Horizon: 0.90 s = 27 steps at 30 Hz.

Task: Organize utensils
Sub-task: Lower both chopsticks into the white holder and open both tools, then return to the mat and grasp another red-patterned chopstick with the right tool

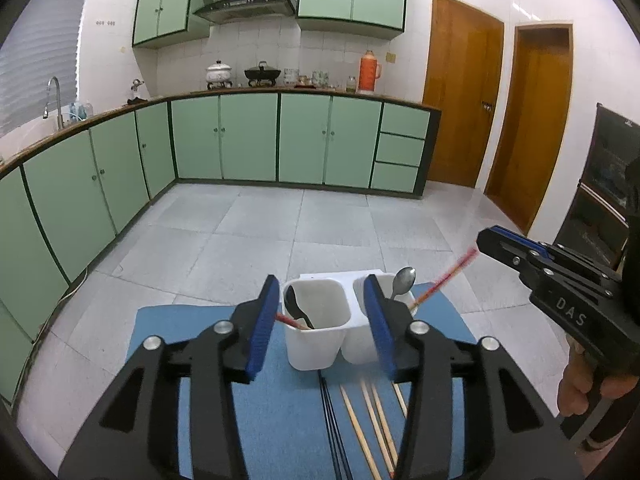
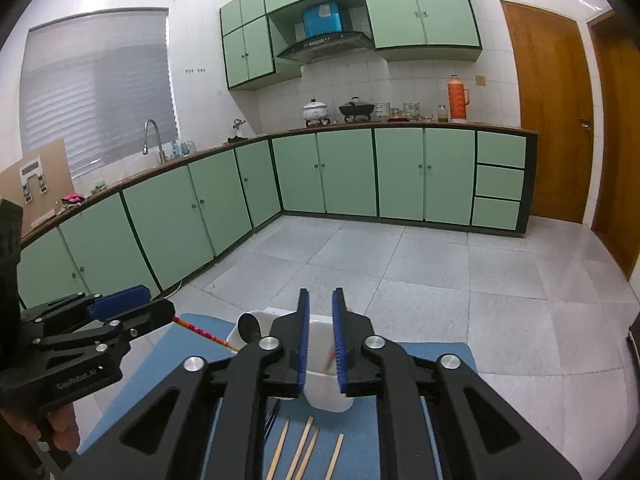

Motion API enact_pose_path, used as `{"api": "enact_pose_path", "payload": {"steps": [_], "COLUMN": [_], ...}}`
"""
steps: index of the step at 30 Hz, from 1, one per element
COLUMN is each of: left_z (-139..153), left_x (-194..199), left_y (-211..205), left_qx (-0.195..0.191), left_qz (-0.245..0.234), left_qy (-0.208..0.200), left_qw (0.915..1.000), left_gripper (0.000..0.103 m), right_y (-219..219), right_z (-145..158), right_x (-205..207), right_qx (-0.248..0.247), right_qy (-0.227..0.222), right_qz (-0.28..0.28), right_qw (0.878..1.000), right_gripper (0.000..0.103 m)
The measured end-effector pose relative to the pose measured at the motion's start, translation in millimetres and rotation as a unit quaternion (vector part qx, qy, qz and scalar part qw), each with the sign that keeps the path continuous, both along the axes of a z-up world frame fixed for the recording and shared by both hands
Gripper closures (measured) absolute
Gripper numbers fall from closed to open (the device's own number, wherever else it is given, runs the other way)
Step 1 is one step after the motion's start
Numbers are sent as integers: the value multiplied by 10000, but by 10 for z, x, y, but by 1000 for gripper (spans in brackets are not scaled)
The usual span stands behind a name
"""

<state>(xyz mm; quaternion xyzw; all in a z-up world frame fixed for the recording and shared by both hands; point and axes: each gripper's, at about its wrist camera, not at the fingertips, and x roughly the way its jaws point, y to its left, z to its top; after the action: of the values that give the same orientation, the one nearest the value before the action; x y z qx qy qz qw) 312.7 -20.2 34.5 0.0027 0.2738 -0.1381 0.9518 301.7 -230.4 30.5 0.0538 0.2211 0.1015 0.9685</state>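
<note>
Since your right tool (image 1: 480, 240) pinches the thin, stiff red chopstick (image 1: 446, 278) by its top, its tip in the white holder's (image 1: 316, 344) right cup, grip firmly; left tool (image 1: 320, 322) gapes empty.

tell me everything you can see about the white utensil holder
The white utensil holder looks like glossy plastic, with two rounded open cups joined side by side. It stands upright on the blue mat. The left cup holds a black spoon and a red chopstick; the right holds a metal spoon.
</note>
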Motion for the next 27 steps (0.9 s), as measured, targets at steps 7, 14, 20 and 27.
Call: {"api": "enact_pose_path", "payload": {"steps": [7, 14, 20, 27], "left_z": [46, -24, -171, -502], "left_x": [-382, -889, -1246, -1552], "left_y": [90, 130, 187, 294], "left_qx": [-106, -41, 30, 249], "left_qz": [160, 207, 317, 390], "left_qy": [-235, -436, -454, -206], "left_qw": [9995, 9988, 9985, 9987], "left_gripper": [47, 30, 14, 11], "right_y": [-99, -139, -92, -69], "right_z": [1, -117, -316, -689], "right_x": [-426, -895, -1332, -1704], "right_qx": [132, 186, 39, -60], "right_qy": [-86, -1, 138, 495], "right_qz": [-134, -260, -434, -539], "right_qw": [9998, 9995, 9990, 9973], "right_gripper": [81, 63, 37, 31]}}
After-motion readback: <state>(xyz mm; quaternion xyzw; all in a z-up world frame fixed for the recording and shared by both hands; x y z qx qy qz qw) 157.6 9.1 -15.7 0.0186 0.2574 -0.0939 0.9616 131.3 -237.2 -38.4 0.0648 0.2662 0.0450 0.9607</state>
